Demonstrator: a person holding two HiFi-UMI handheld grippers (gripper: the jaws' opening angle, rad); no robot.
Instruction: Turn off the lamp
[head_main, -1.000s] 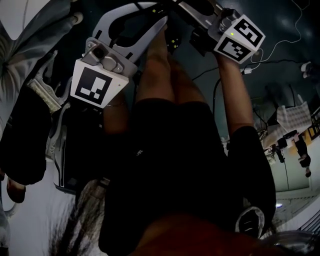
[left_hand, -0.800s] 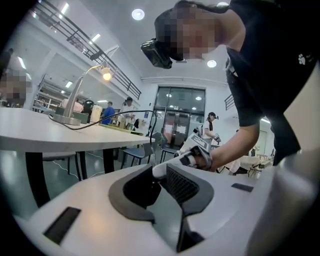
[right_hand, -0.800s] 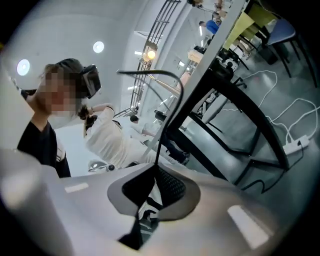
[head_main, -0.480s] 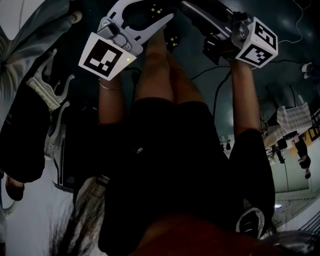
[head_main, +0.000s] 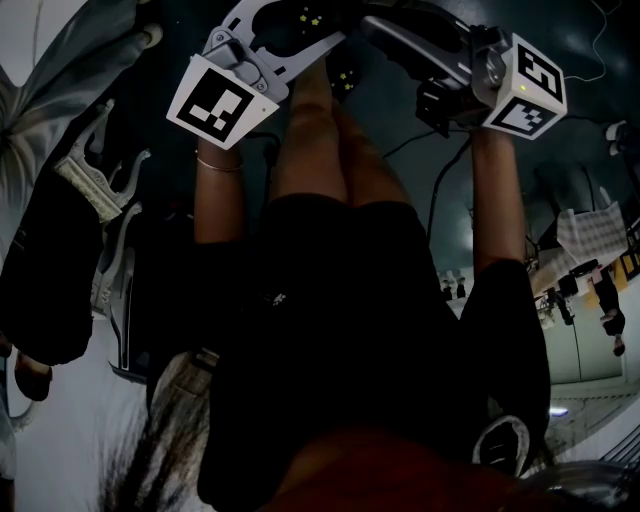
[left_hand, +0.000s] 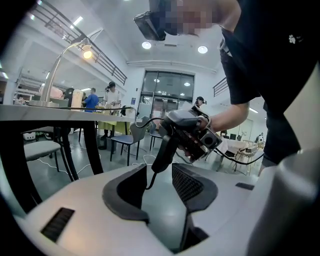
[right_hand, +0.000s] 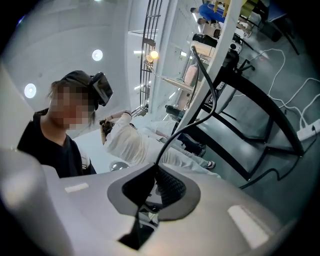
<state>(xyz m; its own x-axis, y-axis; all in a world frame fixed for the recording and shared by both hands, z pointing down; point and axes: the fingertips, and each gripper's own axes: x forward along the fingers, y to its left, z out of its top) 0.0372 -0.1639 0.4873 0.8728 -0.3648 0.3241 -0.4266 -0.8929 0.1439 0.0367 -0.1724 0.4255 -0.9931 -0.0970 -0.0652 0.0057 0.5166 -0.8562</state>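
- The lamp is lit. It's a thin, arched desk lamp on the white worktop, off to the left in the left gripper view and up behind the frame of that worktop in the right gripper view. Both tools are well apart from it.
- The left tool has just been opening, and its jaws now stand wide apart. A thin dark cable dangles into the gap between them, but neither pad touches it.
- The right tool has its jaws together. The cable runs straight into the line where they meet and then climbs away toward the worktop, so I'd say it is pinched there. I can't tell whether it is the lamp's own lead.
- I'd expect the lamp to be light and top-heavy. A slim arm like that will sway or tip if the head is nudged, so any push belongs low down, at the base or on the switch itself.
- I can't see a switch anywhere, neither on the lamp nor along the cable.
- The cable looks limp and slick. It would slide through a loose grip, so it needs a firm pinch square across the pads, close to whatever has to be pressed.
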